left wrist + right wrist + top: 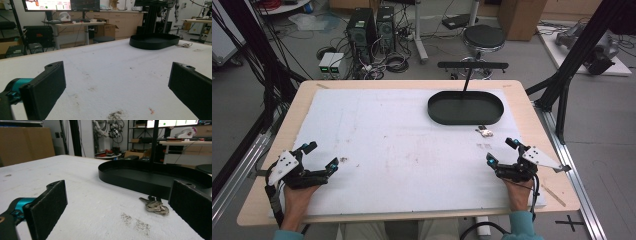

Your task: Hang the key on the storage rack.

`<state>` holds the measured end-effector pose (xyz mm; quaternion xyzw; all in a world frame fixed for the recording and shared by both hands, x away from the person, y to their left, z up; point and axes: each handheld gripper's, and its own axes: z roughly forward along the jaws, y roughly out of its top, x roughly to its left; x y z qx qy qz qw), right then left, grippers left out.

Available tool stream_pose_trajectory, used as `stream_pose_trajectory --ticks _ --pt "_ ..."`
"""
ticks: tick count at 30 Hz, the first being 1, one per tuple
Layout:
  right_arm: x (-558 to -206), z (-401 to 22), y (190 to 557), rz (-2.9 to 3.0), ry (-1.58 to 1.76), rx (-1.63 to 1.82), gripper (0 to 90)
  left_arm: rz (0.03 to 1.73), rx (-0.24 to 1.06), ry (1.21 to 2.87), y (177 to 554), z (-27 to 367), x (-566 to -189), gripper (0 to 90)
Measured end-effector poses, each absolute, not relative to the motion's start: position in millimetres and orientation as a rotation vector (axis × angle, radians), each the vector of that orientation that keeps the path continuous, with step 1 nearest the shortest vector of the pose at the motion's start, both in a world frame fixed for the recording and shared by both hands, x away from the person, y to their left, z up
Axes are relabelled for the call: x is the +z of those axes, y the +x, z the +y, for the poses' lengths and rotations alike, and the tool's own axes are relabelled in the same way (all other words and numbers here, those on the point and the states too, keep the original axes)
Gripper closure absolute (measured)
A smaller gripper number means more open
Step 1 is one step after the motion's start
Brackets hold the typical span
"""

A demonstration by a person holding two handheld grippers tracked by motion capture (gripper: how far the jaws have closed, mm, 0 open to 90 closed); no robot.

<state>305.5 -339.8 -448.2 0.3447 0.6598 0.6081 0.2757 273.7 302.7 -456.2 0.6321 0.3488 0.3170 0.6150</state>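
A black oval tray [465, 108] [153, 41] [130, 178] sits at the far right of the white foam mat. A small bunch of keys [484, 131] [155, 206] [184, 45] lies on the mat just in front of the tray's near rim. My right gripper [502, 151] [117, 207] rests low at the mat's near right, open, with its jaws aimed toward the keys and nothing between them. My left gripper [320, 155] [116, 85] rests at the near left, open and empty, facing across the mat.
The white foam mat [397, 150] covers most of a wooden table [532, 112]. A thin black T-shaped stand [472, 66] rises from the tray. Dark stains [344, 160] mark the mat near the left gripper. A stool and computers stand on the floor beyond the table.
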Motion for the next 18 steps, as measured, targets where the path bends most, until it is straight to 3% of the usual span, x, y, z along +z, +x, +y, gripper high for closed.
stream_pose_trajectory --ticks 5,18 --pt "-441 -345 311 1.838 0.948 1.598 1.4 0.800 0.731 1.460 274 303 -456 1.7" --pt "-332 -375 350 2.051 0.769 1.432 1.4 0.801 0.730 1.460 274 303 -456 1.7"
